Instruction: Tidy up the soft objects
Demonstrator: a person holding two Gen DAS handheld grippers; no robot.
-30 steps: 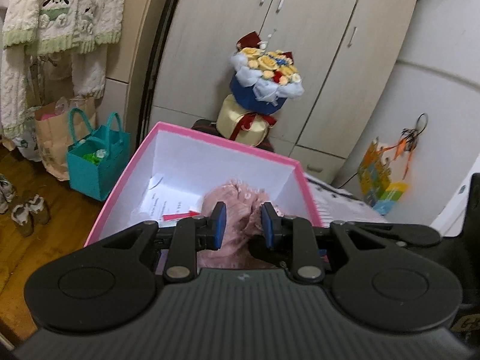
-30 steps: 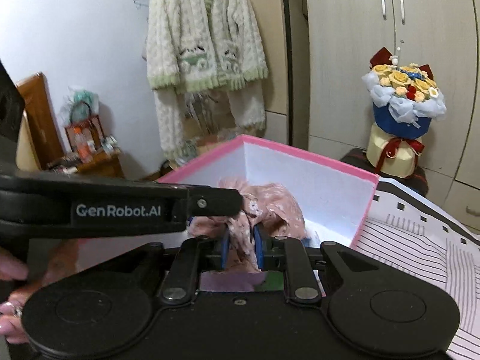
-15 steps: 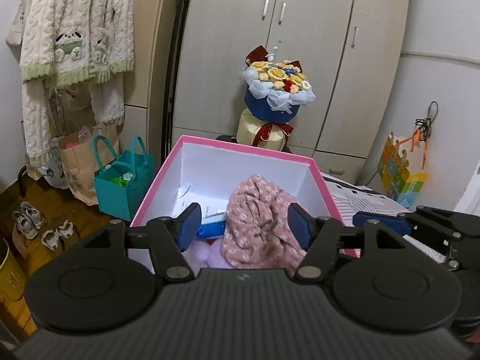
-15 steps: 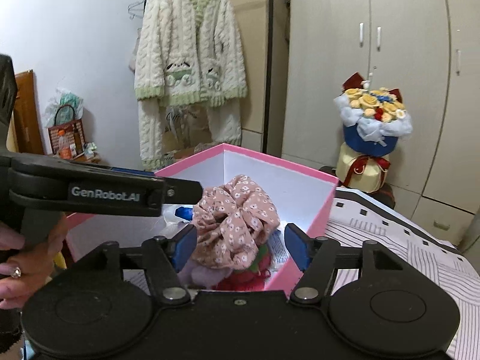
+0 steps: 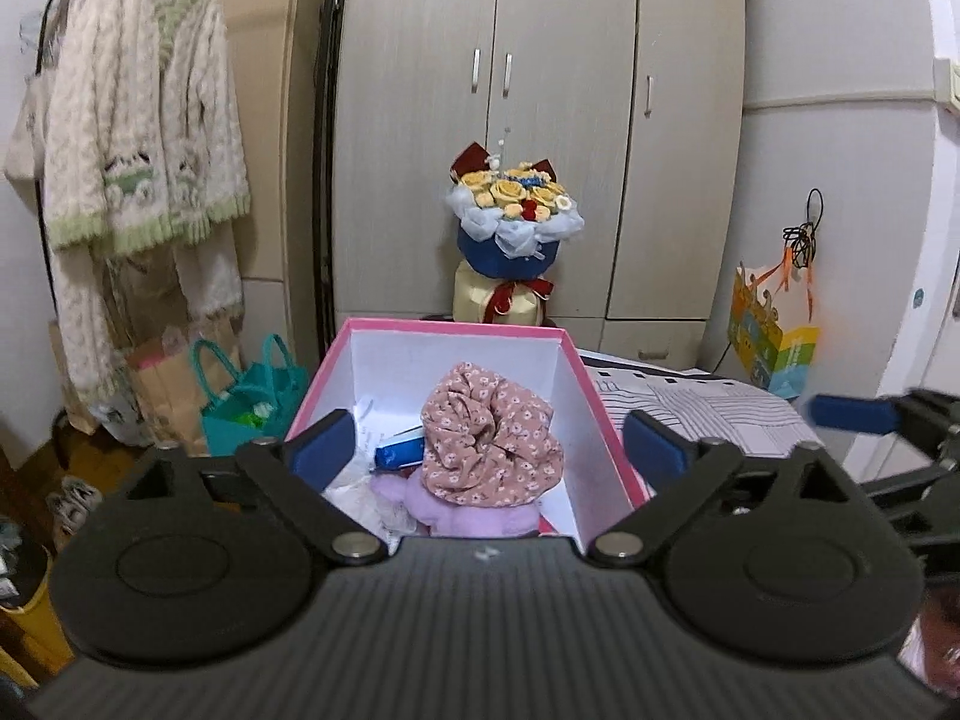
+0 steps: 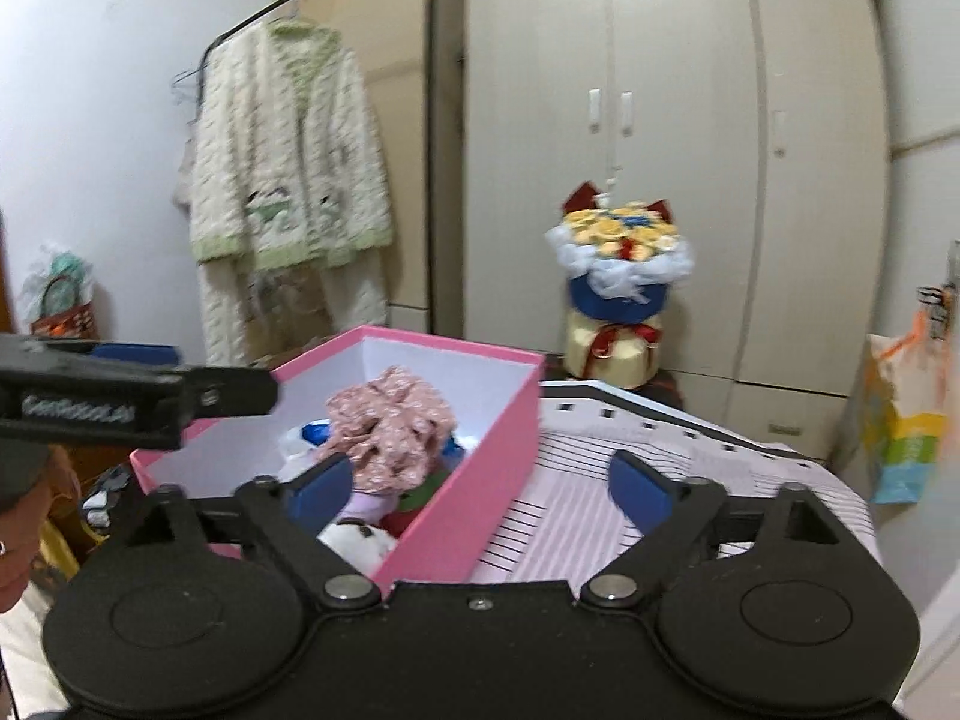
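Note:
A pink floral cloth (image 5: 489, 438) (image 6: 390, 426) lies bunched on top of the soft things in the pink box (image 5: 450, 324) (image 6: 468, 516). Under it show a purple plush (image 5: 456, 510), a white plush (image 6: 360, 540) and a blue item (image 5: 399, 450). My left gripper (image 5: 487, 443) hangs back from the box's near side, its jaws opening wide, with nothing pressed between the pads. My right gripper (image 6: 479, 485) stands over the box's right wall, jaws opening too, gripping nothing. One blue fingertip (image 5: 852, 414) of the right gripper shows at the right edge.
The box rests on a striped bedspread (image 5: 690, 414) (image 6: 600, 480). Behind it stand a flower bouquet (image 5: 516, 222) and a wardrobe (image 5: 540, 120). A knitted cardigan (image 5: 138, 138) hangs at the left above a teal bag (image 5: 252, 396). A colourful paper bag (image 5: 774, 342) hangs at the right.
Both grippers were shut on the pink floral cloth over the box. They have let it go, opened wide and drawn back and upward. The cloth now lies in the box.

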